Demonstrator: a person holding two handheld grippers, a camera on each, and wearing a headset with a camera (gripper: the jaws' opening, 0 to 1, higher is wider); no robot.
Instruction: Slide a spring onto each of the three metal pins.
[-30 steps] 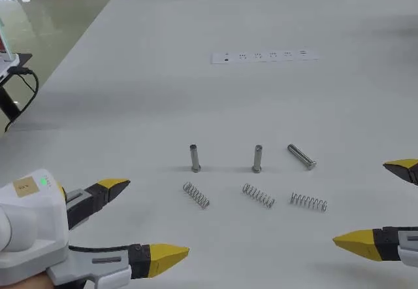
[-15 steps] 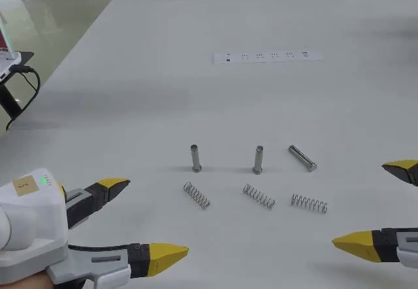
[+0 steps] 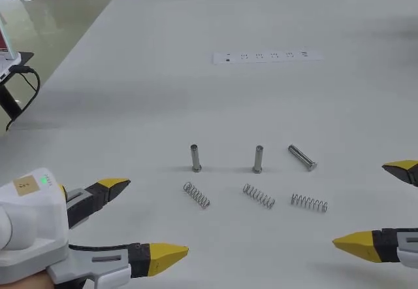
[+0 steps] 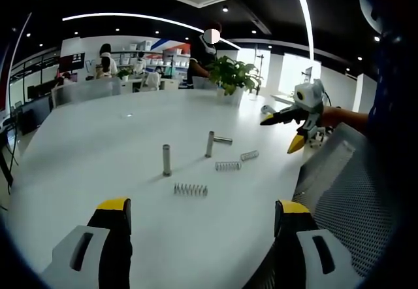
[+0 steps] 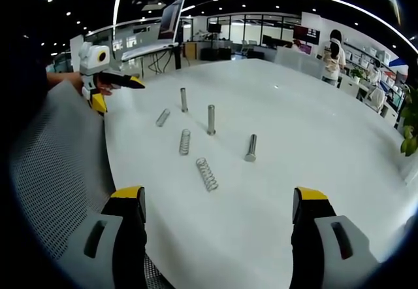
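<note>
On the white table two metal pins stand upright, the left pin [image 3: 195, 157] and the middle pin [image 3: 258, 159]; a third pin [image 3: 302, 157] lies on its side to their right. Three springs lie in a row in front of them: left spring [image 3: 196, 195], middle spring [image 3: 258, 195], right spring [image 3: 309, 203]. My left gripper [image 3: 150, 220] is open at the near left with nothing between its yellow tips. My right gripper [image 3: 382, 207] is open at the near right, also with nothing between its tips. In the left gripper view the nearest spring [image 4: 191, 189] lies ahead of the jaws; in the right gripper view a spring [image 5: 206, 173] and the lying pin [image 5: 251, 148] lie ahead.
A white power strip [image 3: 266, 57] lies flat on the table further back. The table edge [image 3: 72, 60] runs along the left, with floor and a dark stand beyond. People, chairs and a plant stand in the background of the gripper views.
</note>
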